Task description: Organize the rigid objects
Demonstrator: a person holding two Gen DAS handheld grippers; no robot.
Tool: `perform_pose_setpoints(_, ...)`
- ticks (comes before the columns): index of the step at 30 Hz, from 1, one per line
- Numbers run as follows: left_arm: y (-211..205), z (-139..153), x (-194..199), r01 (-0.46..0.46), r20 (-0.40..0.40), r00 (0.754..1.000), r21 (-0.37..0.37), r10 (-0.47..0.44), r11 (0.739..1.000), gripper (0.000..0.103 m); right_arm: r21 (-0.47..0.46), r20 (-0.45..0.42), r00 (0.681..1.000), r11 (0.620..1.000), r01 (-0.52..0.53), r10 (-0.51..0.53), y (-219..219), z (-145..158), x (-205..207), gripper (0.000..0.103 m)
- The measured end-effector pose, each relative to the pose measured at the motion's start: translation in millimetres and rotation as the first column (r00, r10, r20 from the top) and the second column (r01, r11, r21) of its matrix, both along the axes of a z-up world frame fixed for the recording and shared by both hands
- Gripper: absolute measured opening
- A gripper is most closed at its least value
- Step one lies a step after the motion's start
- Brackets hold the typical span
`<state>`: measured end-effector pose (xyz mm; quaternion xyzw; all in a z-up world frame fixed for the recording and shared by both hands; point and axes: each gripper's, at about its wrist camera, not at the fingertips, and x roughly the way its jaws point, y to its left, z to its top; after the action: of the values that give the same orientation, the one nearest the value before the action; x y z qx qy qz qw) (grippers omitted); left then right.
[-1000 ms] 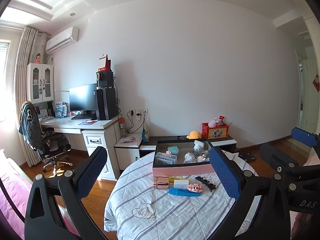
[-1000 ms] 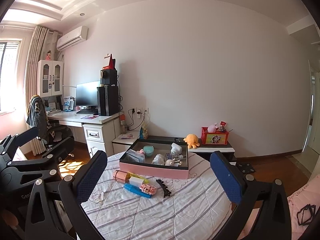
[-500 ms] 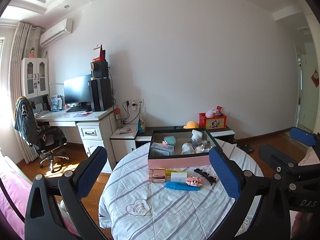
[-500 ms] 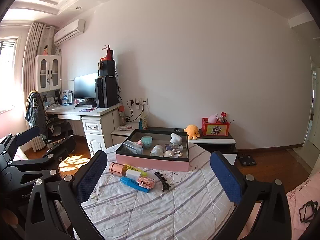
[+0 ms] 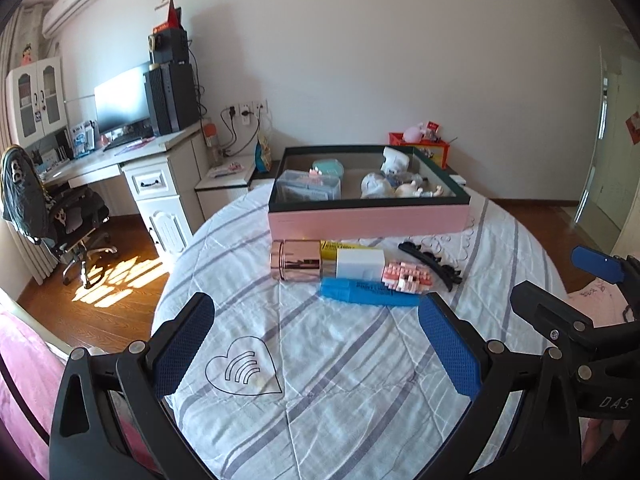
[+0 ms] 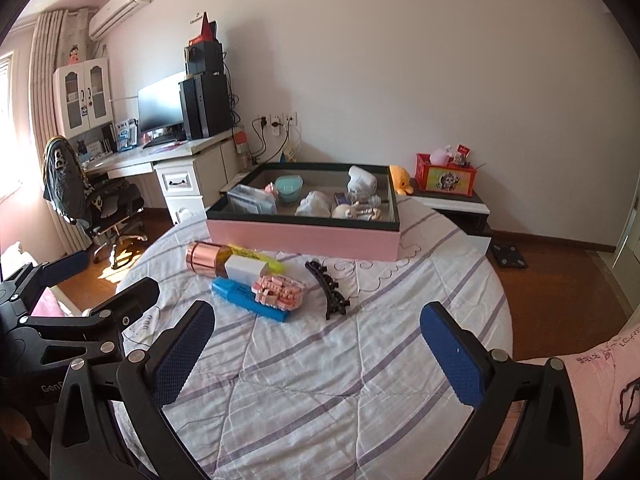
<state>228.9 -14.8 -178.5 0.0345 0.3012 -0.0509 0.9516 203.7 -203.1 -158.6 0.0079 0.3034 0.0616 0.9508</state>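
While both grippers are hovering over the round table (image 6: 360, 400), nothing is being held | left gripper (image 5: 316, 344) and right gripper (image 6: 316, 344) are gaping wide | loose items are lying in a cluster just before the pink box (image 6: 304, 236) | advice: be aiming at the outlying black hair clip (image 6: 328, 290) first, closing across its narrow width.

Home bedroom/study: computer desk (image 6: 160, 158) with monitor (image 6: 160, 108), office chair (image 6: 100, 204), wall air conditioner (image 6: 120, 10), curtain (image 6: 44, 80), wood floor (image 6: 560, 280), plush toy (image 6: 400, 179).
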Motion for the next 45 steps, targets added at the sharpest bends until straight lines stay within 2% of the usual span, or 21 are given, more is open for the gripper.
perform_pose_setpoints(7, 1.6, -35.2, 39.3, -0.008, -0.100, 0.995, -0.004, 0.008, 1.000, 0.103, 0.016, -0.099, 0.995, 1.000, -0.004, 0.006, -2.7, -39.2, 40.6, 0.103)
perform_pose_setpoints(17, 20.7, -53.5, 103.2, -0.084, -0.147, 0.986, 0.002, 0.084, 0.996, 0.103, 0.028, -0.128, 0.992, 1.000, 0.011, -0.007, -10.5, -53.2, 80.9, 0.103)
perform_pose_setpoints(24, 23.6, -65.9, 141.8, -0.073, -0.204, 0.977, -0.015, 0.068, 0.997, 0.103, 0.038, -0.165, 0.986, 0.999, -0.006, 0.012, -3.0, -64.6, 97.1, 0.103)
perform_pose_setpoints(25, 24.7, -66.5, 145.1, -0.073, -0.203, 0.977, -0.023, 0.067, 0.997, 0.102, 0.035, -0.168, 0.986, 0.999, -0.006, 0.012, -1.8, -64.9, 99.6, 0.103)
perform_pose_setpoints(27, 24.8, -67.5, 147.7, -0.061, -0.195, 0.979, -0.033, 0.054, 0.998, 0.081, 0.030, -0.173, 0.985, 1.000, -0.009, 0.014, 1.1, -65.4, 101.7, 0.103)
perform_pose_setpoints(28, 23.4, -68.5, 148.4, -0.041, -0.202, 0.979, -0.045, 0.031, 0.998, 0.062, 0.030, -0.173, 0.985, 0.999, -0.011, 0.016, 2.3, -65.6, 102.5, 0.103)
perform_pose_setpoints(29, 21.6, -70.3, 148.4, -0.027, -0.212, 0.977, -0.047, 0.017, 0.999, 0.055, 0.026, -0.175, 0.984, 1.000, -0.011, 0.016, 3.5, -65.8, 103.5, 0.103)
perform_pose_setpoints(33, 28.1, -63.2, 137.0, -0.040, -0.179, 0.983, -0.064, 0.028, 0.997, 0.055, 0.020, -0.171, 0.985, 1.000, -0.016, 0.019, 9.2, -63.0, 103.4, 0.103)
perform_pose_setpoints(36, 37.8, -57.1, 121.3, -0.072, -0.154, 0.986, -0.046, 0.064, 0.996, 0.055, 0.029, -0.158, 0.987, 0.999, -0.037, 0.041, 17.3, -58.7, 102.8, 0.103)
perform_pose_setpoints(41, 43.2, -57.2, 98.6, -0.057, -0.157, 0.986, -0.057, 0.047, 0.997, 0.055, 0.021, -0.171, 0.982, 0.997, -0.076, 0.078, 35.4, -63.3, 115.1, 0.103)
perform_pose_setpoints(43, 41.5, -58.8, 93.7, -0.044, -0.163, 0.986, -0.057, 0.034, 0.997, 0.055, 0.044, -0.198, 0.976, 0.996, -0.081, 0.089, 38.1, -67.9, 123.3, 0.090)
perform_pose_setpoints(44, 40.8, -58.9, 92.2, -0.039, -0.166, 0.986, -0.059, 0.029, 0.997, 0.055, 0.057, -0.210, 0.973, 0.994, -0.089, 0.099, 38.6, -70.4, 127.5, 0.078)
perform_pose_setpoints(45, 39.5, -58.2, 90.9, -0.033, -0.166, 0.986, -0.058, 0.023, 0.998, 0.055, 0.055, -0.230, 0.968, 0.994, -0.093, 0.103, 39.8, -73.6, 131.2, 0.073)
